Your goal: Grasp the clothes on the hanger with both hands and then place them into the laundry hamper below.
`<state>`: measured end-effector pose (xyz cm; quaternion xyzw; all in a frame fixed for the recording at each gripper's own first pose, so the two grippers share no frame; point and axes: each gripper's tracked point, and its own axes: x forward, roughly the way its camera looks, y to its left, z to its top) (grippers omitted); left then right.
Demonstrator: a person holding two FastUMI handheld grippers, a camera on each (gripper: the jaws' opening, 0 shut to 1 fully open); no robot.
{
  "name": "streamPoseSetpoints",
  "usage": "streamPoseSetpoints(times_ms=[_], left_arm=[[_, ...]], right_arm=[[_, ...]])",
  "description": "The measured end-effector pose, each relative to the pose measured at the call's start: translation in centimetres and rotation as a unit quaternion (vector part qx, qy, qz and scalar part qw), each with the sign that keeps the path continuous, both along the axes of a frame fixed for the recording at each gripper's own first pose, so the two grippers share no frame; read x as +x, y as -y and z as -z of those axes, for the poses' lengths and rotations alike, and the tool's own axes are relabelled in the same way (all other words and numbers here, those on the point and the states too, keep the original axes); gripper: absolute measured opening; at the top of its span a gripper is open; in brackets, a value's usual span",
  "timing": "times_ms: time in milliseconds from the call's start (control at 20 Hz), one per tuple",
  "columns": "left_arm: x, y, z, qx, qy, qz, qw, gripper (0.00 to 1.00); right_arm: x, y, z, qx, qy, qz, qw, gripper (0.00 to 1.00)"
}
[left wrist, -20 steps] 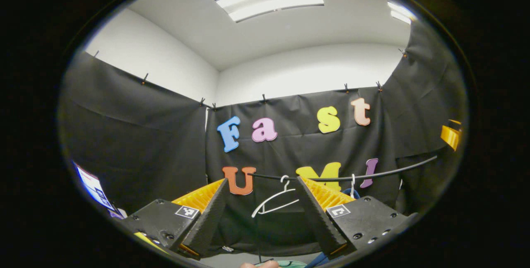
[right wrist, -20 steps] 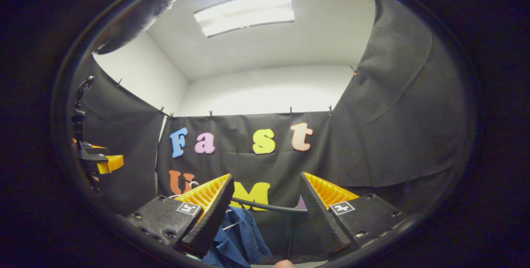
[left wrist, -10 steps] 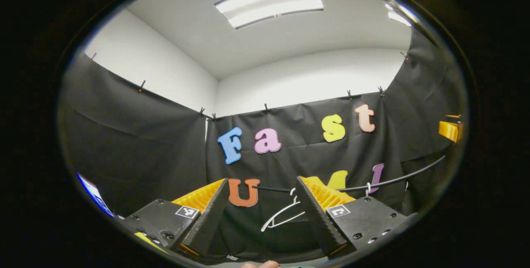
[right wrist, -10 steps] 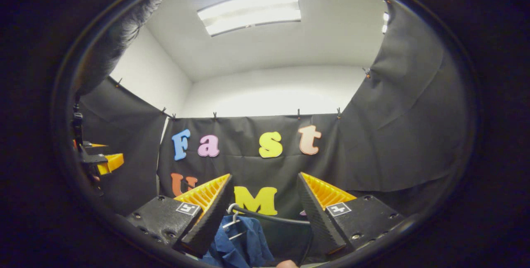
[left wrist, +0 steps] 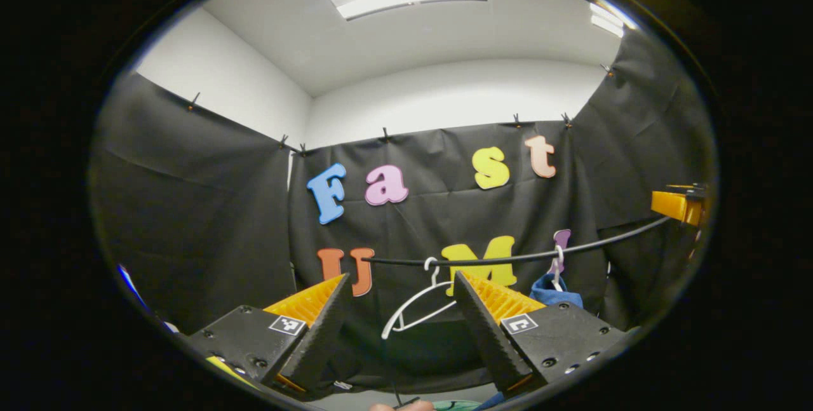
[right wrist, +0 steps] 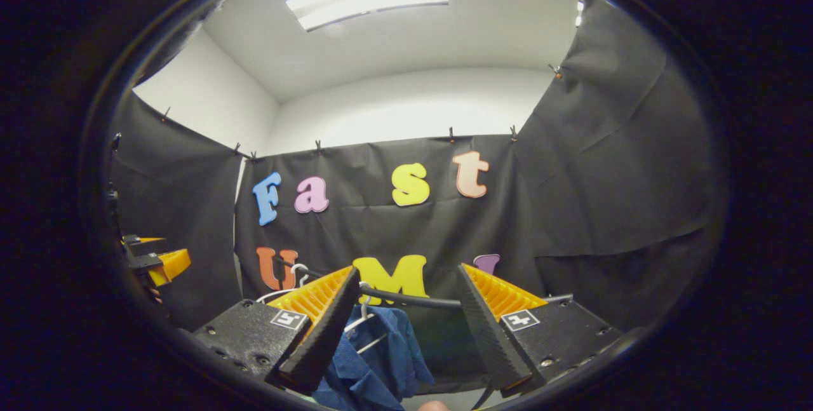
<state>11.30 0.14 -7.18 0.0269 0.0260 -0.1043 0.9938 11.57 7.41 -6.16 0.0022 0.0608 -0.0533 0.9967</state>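
a: where is the blue garment (right wrist: 375,360) hanging right now?

b: it is hanging on a white hanger (right wrist: 365,328) from the black rail (right wrist: 406,298), low in the right gripper view, sitting between the fingers of the right gripper (right wrist: 400,335) but farther off. nothing is touching it. in the left gripper view a bit of blue (left wrist: 556,290) is peeking out past one finger, under a hook on the rail (left wrist: 508,257).

a: and the jaws?

b: the right gripper is standing wide open, holding nothing. the left gripper (left wrist: 400,328) is also spread wide and empty, and it is looking at a bare white hanger (left wrist: 413,306) hooked on the same rail, not at the cloth.

a: so what is the step in hand?

b: i am judging it as the approach, with both grippers yet to reach the cloth. the hamper is somewhere below; i cannot say where from here.

a: how should it be done well?

b: the right gripper is lined up fairly well, so it should be going forward and a little down until cloth is sitting deep between the fingers, near a shoulder. the left one should be swinging toward the blue cloth and away from the bare hanger, taking the other shoulder. both should be closing on fabric alone, not on the hanger wire, or the garment will be snagging when it is lifted off.
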Motion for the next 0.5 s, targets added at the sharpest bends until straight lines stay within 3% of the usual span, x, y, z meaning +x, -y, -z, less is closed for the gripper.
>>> streamPoseSetpoints(times_ms=[50, 150, 500], left_arm=[[0.1, 1.1, 1.1, -0.007, -0.012, 0.016, 1.000, 0.92], [0.2, 3.5, 3.0, -0.021, -0.036, 0.056, 0.998, 1.00], [0.5, 7.7, 7.2, -0.050, -0.083, 0.150, 0.984, 0.95]], right_arm=[[0.2, -0.2, 0.8, -0.001, -0.004, 0.004, 1.000, 0.96], [0.5, -0.1, 2.1, -0.004, -0.010, 0.018, 1.000, 0.96], [-0.2, 1.8, 5.4, -0.034, -0.025, 0.087, 0.995, 0.96]])
